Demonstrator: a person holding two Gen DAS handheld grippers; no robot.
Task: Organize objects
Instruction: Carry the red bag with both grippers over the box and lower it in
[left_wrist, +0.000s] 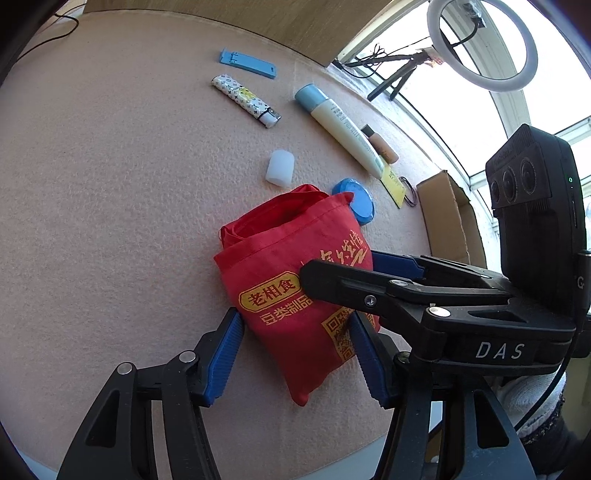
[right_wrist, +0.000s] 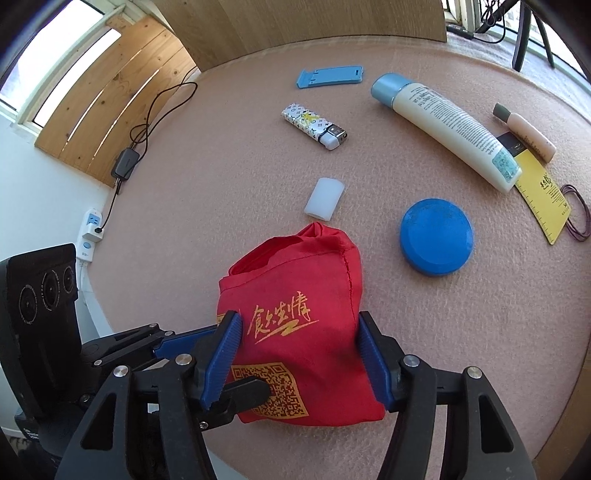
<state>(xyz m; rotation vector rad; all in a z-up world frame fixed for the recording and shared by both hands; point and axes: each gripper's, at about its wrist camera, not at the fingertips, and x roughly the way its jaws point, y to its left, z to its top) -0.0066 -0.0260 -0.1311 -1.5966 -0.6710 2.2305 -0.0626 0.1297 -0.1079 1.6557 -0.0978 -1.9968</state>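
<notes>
Both tongs (left_wrist: 297, 350) (right_wrist: 299, 354) open, straddling red pouch (left_wrist: 291, 280) | felt table (left_wrist: 110, 184) (left side bare)

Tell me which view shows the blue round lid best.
The right wrist view: the blue round lid lies fully visible on the felt, clear of the red bag. In the left wrist view, the bag's top corner covers part of the lid.
</notes>
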